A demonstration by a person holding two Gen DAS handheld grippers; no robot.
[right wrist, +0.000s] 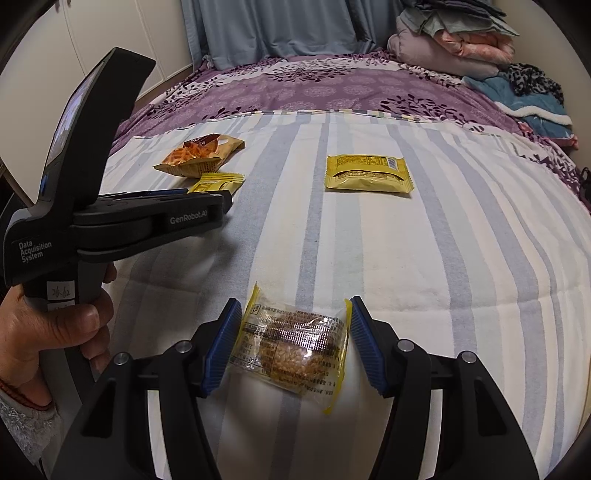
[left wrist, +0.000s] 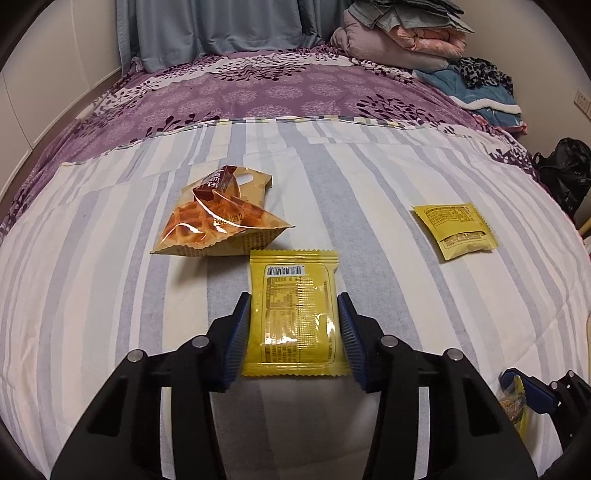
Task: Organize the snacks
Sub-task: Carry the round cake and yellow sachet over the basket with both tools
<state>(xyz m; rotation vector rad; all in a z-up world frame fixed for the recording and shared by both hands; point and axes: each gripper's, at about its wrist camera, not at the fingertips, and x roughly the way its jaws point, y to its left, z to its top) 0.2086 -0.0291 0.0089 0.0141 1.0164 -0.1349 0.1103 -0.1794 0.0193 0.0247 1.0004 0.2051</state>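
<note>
A yellow snack packet (left wrist: 295, 332) lies label side up on the striped sheet, with my left gripper (left wrist: 293, 295) shut on its two long edges. A waffle snack bag (left wrist: 218, 221) sits just beyond it to the left. A second yellow packet (left wrist: 456, 230) lies apart at the right. In the right wrist view, my right gripper (right wrist: 293, 301) is shut on a clear-wrapped grain bar (right wrist: 295, 347) with yellow ends, tilted slightly. From there the left gripper (right wrist: 207, 194) shows side-on, held by a hand (right wrist: 51, 325), its tips at the yellow packet (right wrist: 218, 182).
The striped sheet (right wrist: 443, 258) covers the near part of a bed, with a purple floral quilt (left wrist: 258, 92) beyond it. Folded blankets and clothes (left wrist: 424, 40) are piled at the far right corner. A blue curtain (left wrist: 207, 29) hangs behind. A black bag (left wrist: 565, 173) sits off the bed's right edge.
</note>
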